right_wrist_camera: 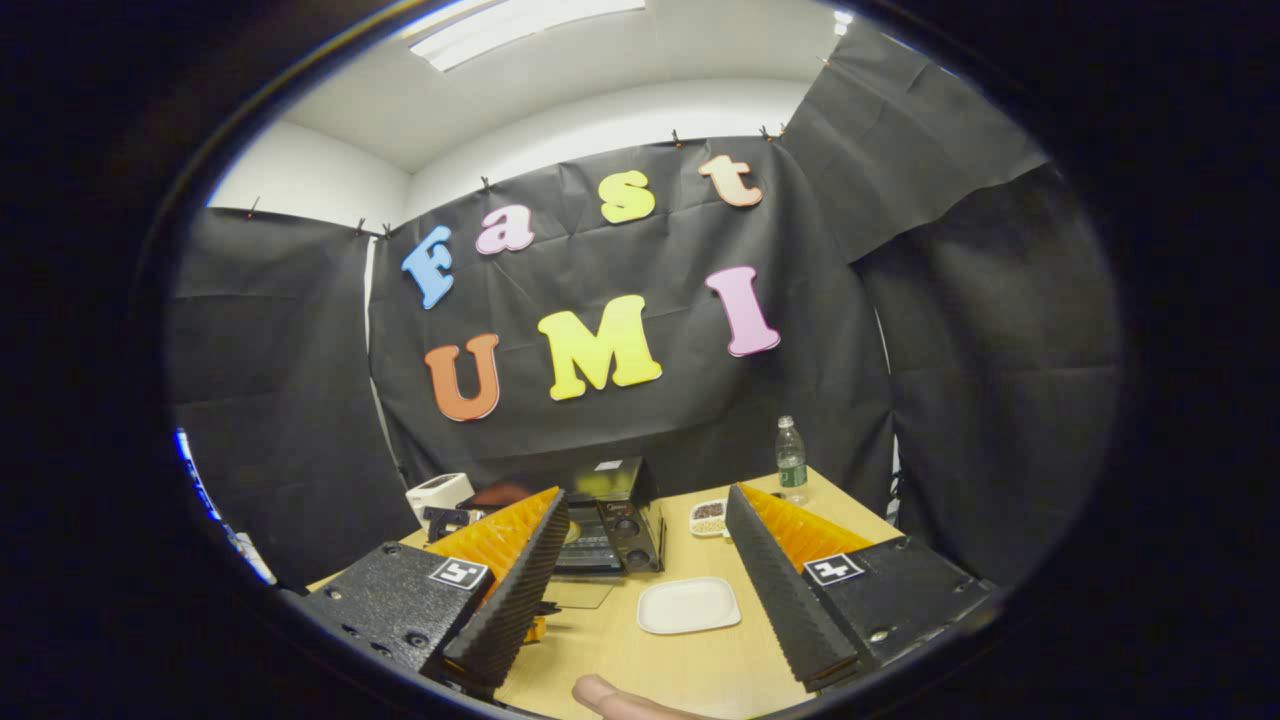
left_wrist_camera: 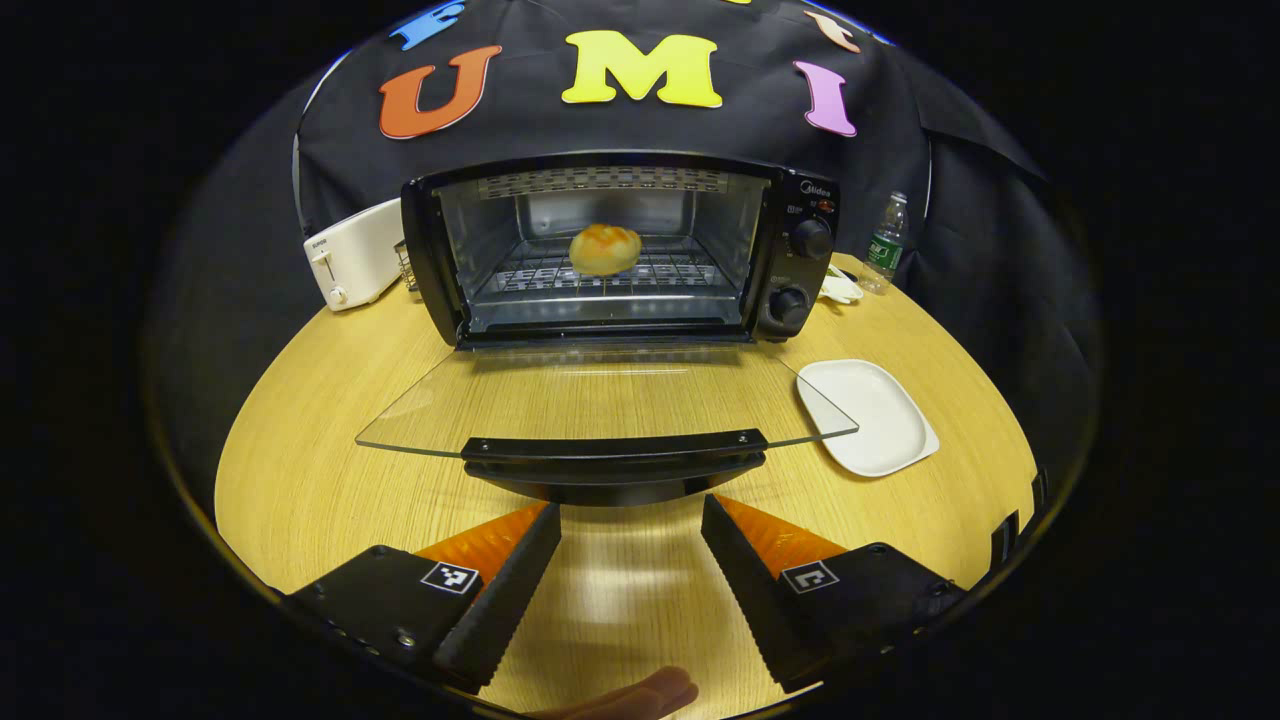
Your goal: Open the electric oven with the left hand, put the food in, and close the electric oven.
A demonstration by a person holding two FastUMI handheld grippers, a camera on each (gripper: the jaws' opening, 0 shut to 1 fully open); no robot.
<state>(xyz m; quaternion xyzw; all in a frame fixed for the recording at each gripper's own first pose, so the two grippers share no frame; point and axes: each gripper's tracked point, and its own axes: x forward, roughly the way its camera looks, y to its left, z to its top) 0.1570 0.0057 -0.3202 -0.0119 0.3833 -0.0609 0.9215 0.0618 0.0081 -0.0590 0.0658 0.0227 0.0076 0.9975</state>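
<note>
Left gripper view: your left claw gapes empty below the open oven, bun at centre; your right claw gapes too.

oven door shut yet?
No, the glass door lies folded down flat, with the bun on the rack inside the oven.

Both views sharp in centre, strong fisheye bending toward rim, dark vignette at edges. Left gripper view: warm even light from above, table bright yellow. Soft glare patch on table just in front of oven door; glass door shows faint reflections, handle casts dark shadow beneath it. Oven interior well lit, steel walls shiny. Right gripper view: dimmer overall, ceiling light panel overexposed well above oven. Oven small, dark, low detail. No motion blur.
</note>
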